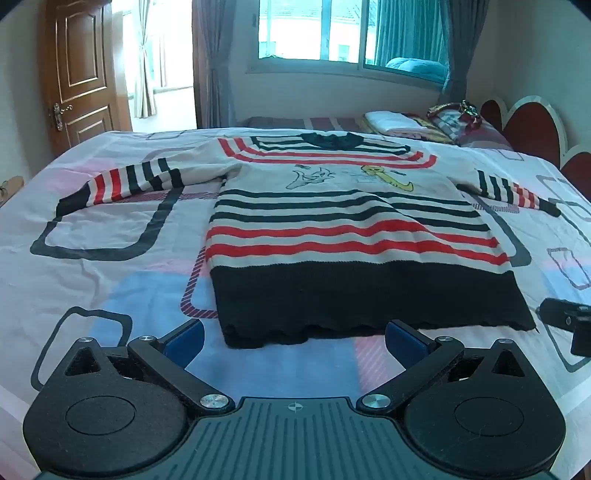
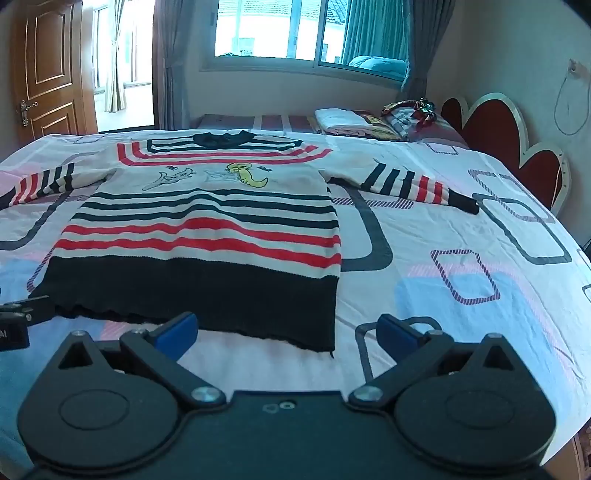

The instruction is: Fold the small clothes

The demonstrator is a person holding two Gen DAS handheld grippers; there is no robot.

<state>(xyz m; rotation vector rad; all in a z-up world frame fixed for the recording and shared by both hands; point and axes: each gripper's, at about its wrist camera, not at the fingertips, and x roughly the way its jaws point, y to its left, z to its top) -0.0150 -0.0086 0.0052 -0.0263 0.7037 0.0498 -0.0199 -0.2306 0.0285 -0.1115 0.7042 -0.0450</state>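
Flat on the bed lies a striped sweater, sleeves spread. Both the left tongs and the right tongs gape wide, holding nothing.

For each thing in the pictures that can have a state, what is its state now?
sweater: spread flat on the bed, unfolded, both sleeves out to the sides
left gripper: open, holding nothing, near the hem
right gripper: open, holding nothing, near the hem's right corner
door: open
window curtains: partly drawn
bedsheet: slightly wrinkled
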